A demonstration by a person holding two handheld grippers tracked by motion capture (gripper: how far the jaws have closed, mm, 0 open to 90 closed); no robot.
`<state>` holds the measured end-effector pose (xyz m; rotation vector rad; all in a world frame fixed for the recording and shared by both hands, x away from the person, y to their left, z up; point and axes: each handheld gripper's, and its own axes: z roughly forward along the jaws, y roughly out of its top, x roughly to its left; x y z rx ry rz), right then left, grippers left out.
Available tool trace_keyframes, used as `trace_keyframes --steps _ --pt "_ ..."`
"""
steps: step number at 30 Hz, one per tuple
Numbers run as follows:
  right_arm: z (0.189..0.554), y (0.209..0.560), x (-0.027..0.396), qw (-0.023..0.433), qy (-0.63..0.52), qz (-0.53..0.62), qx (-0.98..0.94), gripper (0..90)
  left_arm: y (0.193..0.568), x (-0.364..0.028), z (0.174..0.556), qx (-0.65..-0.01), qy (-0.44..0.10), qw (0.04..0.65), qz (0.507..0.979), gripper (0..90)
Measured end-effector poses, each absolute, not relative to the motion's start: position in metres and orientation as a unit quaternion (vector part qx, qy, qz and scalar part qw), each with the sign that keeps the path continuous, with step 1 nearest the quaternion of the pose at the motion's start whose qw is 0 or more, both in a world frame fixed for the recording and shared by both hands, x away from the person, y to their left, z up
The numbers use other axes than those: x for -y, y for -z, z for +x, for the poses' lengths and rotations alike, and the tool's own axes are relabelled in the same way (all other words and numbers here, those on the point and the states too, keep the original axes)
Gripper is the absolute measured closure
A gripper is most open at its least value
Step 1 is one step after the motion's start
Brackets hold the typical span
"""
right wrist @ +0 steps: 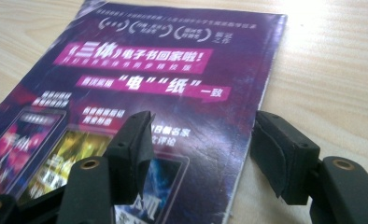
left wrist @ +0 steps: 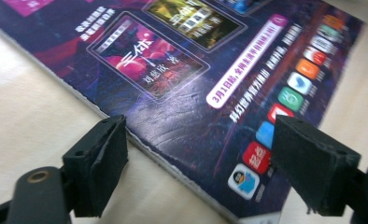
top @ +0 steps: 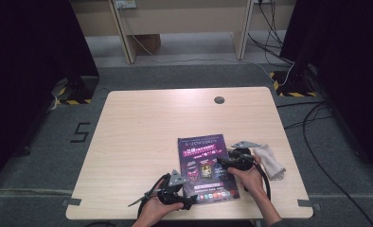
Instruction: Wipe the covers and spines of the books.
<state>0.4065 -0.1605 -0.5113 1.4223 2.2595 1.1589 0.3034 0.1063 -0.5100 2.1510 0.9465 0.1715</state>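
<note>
Magazine (top: 206, 168): laid flat on the table (top: 142, 137), at 6 o'clock of its centre.
Left gripper (top: 187, 202): jaws held wide, straddling the magazine's 7 o'clock corner; nothing gripped.
Right gripper (top: 224, 164): jaws held apart over the magazine's 3 o'clock edge; nothing gripped.
Cloth (top: 271, 161): placed at 3 o'clock of the magazine.

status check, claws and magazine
Left claw open, astride magazine near corner. Right claw open over its right edge. White cloth beside, not in the way.
</note>
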Motion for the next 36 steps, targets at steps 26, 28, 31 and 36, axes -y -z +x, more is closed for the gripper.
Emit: trace_keyframes --steps 26,28,31,36 --pt "0.41 0.514 0.173 0.058 -0.437 0.546 -0.713 46.4 0.514 -0.1 0.311 -0.385 -0.106 0.379 0.835 16.6" --pt "0.408 0.514 0.173 0.056 -0.437 0.55 -0.71 46.8 0.514 -0.1 0.31 -0.384 -0.109 0.38 0.834 16.2" --pt "0.406 0.513 0.174 0.052 -0.438 0.554 -0.706 47.6 0.514 -0.1 0.31 -0.383 -0.109 0.381 0.834 16.2" --pt "0.404 0.511 0.177 0.044 -0.448 0.559 -0.696 51.3 0.515 -0.101 0.31 -0.382 -0.109 0.382 0.834 16.2"
